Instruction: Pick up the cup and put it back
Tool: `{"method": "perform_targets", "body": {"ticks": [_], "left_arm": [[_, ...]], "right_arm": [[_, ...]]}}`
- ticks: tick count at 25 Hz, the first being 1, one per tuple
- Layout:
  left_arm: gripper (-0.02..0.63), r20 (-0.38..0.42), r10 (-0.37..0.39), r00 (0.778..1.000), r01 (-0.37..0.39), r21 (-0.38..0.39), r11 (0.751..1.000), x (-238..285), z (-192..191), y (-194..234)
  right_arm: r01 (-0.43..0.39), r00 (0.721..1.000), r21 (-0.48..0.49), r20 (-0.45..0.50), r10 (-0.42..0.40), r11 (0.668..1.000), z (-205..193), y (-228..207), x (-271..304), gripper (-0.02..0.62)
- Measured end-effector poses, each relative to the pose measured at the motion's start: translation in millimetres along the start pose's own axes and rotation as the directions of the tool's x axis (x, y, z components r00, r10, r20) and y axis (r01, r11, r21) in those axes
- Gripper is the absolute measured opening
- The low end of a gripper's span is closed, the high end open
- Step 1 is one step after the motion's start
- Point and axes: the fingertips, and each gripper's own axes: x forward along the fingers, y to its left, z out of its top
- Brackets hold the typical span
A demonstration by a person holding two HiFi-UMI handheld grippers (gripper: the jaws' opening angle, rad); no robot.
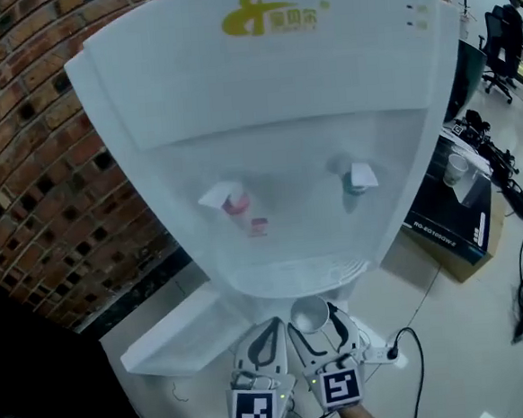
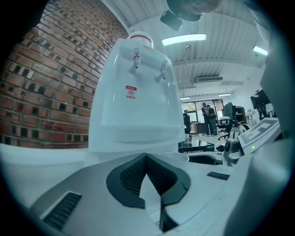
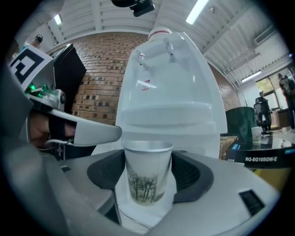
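Note:
A white paper cup [image 1: 310, 315] with a tree print stands upright between the jaws of my right gripper [image 1: 315, 322], just in front of the water dispenser's drip ledge [image 1: 294, 279]. In the right gripper view the cup [image 3: 146, 177] fills the gap and both dark pads [image 3: 112, 173] touch its sides near the rim. My left gripper [image 1: 272, 327] sits close beside it on the left, its jaws together with nothing between them. In the left gripper view its tips [image 2: 146, 157] meet in front of the dispenser [image 2: 136, 92], and the cup's rim [image 2: 177, 156] peeks up to their right.
The white water dispenser [image 1: 272, 113] has a red tap [image 1: 234, 199] and a blue-green tap [image 1: 356, 178] and stands against a brick wall [image 1: 32, 158]. A white panel [image 1: 181, 332] juts out low on the left. A cardboard box [image 1: 452, 220] and a power cable [image 1: 407, 345] lie to the right.

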Motion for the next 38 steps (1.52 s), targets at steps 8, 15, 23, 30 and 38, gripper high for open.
{"method": "perform_targets", "body": {"ticks": [8,15,23,30,38], "left_arm": [[0.0,0.031,-0.016,0.999,0.015,0.012,1.0,12,-50,1],[0.0,-0.002,-0.037,0.999,0.037,0.014,0.999,18,-101,0],[0.0,-0.04,-0.034,0.999,0.035,0.021,0.999,21,-126,9],[0.0,-0.05,-0.034,0.998,0.035,0.036,0.999,19,-133,13],[0.0,-0.067,-0.037,0.997,0.039,0.029,0.999,15,-144,8]], "right_arm": [[0.01,1.0,0.008,-0.011,-0.01,1.0,-72,-16,39,0.318],[0.045,0.998,0.03,0.041,-0.047,0.999,-126,-36,93,0.316],[0.086,0.996,0.038,-0.013,-0.085,0.996,-181,-54,132,0.321],[0.1,0.995,0.048,-0.024,-0.099,0.994,-194,-66,145,0.324],[0.099,0.993,0.055,-0.066,-0.095,0.994,-198,-64,137,0.383]]}}
